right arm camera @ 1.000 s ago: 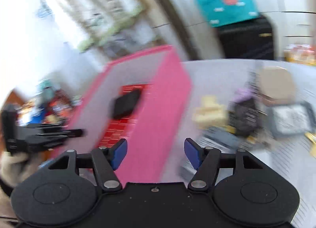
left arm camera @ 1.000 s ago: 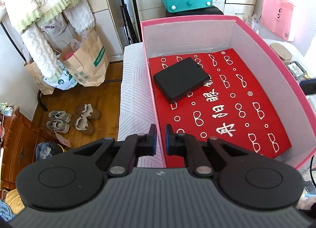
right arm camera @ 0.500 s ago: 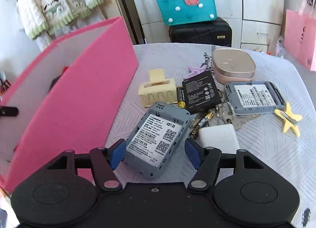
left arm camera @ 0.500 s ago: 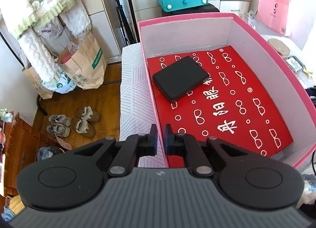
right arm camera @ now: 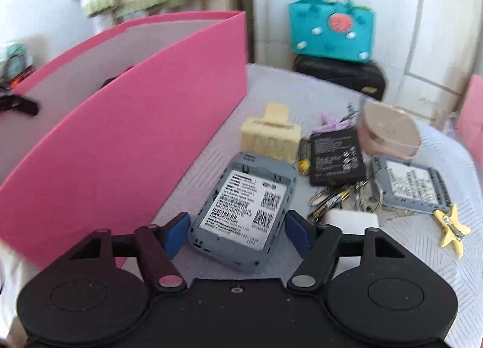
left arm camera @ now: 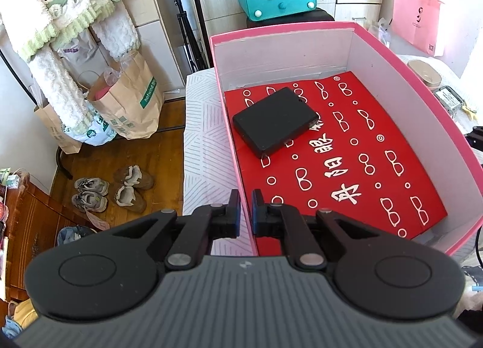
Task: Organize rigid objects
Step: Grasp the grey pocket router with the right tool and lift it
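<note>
Left gripper (left arm camera: 246,212): jaws pressed almost together, nothing between them, hanging over the near-left rim of the pink box (left arm camera: 428,88).
Pink box: open top, white inner walls, red printed sheet (left arm camera: 362,148) covering its floor.
Black case (left arm camera: 274,121): flat, lying on the red sheet toward the far-left corner of the box, the only item inside.
Right gripper (right arm camera: 237,231): jaws spread wide, blue pads (right arm camera: 178,231) standing either side of the grey router; pads sit just beside its edges, and contact cannot be made out.
Grey router (right arm camera: 244,206): label side up on the white patterned cloth (right arm camera: 422,245), just right of the box's outer pink wall.
Far pile: cream hair claw (right arm camera: 270,136) beyond the router, black battery (right arm camera: 335,156) to its right, beige oval tin (right arm camera: 391,130) further right.
Right side: second grey router (right arm camera: 410,182), bunch of keys (right arm camera: 347,197), white block (right arm camera: 351,221), yellow star clip (right arm camera: 452,227) at the near right.
Background: teal handbag (right arm camera: 332,34) resting on a black suitcase (right arm camera: 341,76).
</note>
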### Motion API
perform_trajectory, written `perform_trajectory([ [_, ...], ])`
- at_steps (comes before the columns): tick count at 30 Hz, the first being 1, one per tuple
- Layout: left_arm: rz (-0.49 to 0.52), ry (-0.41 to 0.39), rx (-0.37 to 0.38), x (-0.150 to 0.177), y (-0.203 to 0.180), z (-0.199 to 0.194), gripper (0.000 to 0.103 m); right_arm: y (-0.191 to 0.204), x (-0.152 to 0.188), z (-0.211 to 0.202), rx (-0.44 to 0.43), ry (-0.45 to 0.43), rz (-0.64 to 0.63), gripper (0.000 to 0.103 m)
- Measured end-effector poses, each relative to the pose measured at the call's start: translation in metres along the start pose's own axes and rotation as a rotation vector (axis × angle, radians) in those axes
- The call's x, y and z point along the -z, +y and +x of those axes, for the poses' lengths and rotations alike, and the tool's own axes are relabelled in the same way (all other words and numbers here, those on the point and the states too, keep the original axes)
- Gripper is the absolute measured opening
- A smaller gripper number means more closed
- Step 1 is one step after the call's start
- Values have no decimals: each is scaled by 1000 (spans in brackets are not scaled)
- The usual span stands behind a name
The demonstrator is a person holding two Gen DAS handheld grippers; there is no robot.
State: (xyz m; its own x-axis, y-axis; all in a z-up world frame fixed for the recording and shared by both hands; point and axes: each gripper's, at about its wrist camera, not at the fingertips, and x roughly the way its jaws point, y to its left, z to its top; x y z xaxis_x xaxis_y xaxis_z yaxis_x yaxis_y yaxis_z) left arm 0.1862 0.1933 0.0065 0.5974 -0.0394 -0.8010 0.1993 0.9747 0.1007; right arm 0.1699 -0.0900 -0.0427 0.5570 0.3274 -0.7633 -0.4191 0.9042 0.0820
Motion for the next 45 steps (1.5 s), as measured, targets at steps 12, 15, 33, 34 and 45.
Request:
perform_trajectory([
  [12,26,3,-10,0,-4,-1,7,6,-6,11,70,-3,-33,74],
  [15,29,2,-12,1,-4,-2,7,5,-7,10,65,-6,-26,67],
  [33,31,-1,-15,4,-5,-7,7,-3,-9,-19,76,-47,6,66],
  [34,30,-1,-15,3,-5,-7,7,-3,-9,-20,80,-50,5,65],
  [45,9,2,8,5,-3,-8,8,-4,-32,-63,123,-168,-14,65],
])
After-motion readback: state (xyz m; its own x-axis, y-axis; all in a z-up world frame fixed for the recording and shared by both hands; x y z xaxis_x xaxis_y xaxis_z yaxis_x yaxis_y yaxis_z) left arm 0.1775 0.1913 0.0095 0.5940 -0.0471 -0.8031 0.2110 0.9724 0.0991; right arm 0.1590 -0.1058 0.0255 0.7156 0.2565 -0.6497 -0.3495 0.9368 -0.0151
